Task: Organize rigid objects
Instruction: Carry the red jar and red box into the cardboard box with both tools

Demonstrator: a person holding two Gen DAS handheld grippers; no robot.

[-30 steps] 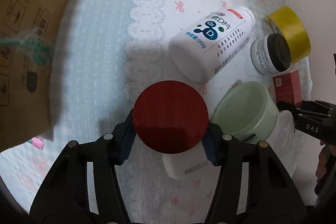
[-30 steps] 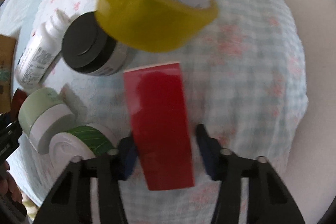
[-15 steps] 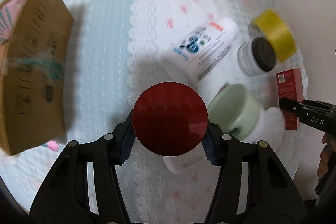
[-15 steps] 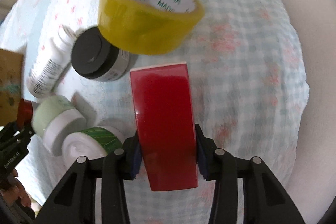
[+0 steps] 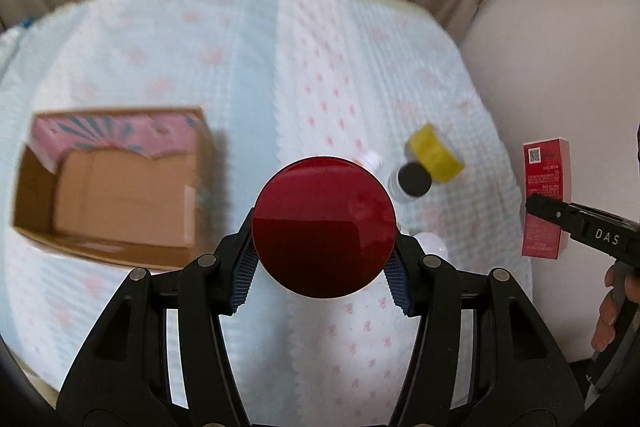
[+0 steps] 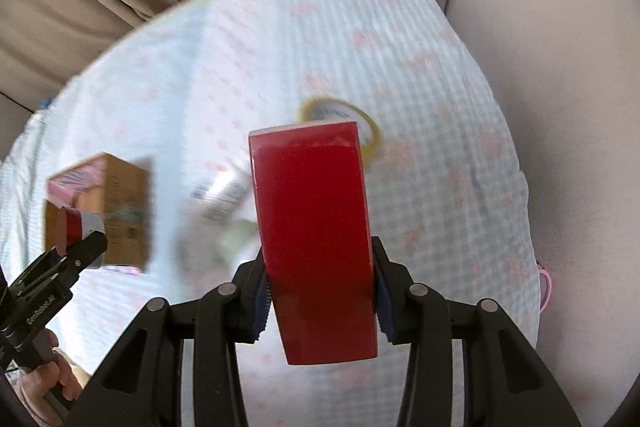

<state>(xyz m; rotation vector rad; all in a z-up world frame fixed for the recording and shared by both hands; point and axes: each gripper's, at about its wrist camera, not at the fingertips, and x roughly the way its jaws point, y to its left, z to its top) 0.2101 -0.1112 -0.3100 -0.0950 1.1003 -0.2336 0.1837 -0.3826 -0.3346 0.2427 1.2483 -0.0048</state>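
Both of your grippers have risen well clear of the bed since a second ago, so the curtain and the far edge of the bedspread (image 5: 304, 39) now show where only cloth filled the view.

Your left gripper (image 5: 322, 259) has its jaws pinching a jar with a round red lid (image 5: 324, 225); that lid fills the middle of the left view and hides the jar's body and most of what lies beyond the jaws. Just a white cap tip peeks past its upper right edge, and a pale rounded shape shows at its lower right, too hidden to name. Your right gripper (image 6: 320, 297) has its jaws pinching a red box (image 6: 316, 239) by its long sides, held up off the bed; the box blocks the blurred bottle and the greenish blur behind it.

Ahead and to the left of the left jaws sits an open cardboard box (image 5: 116, 183), with pink printed card inside its far wall. Ahead and to the right lie a yellow roll of tape (image 5: 436, 153) and, touching it, a black-lidded jar (image 5: 414, 179). Everything on the bedspread is smeared by motion, so labels cannot be read.
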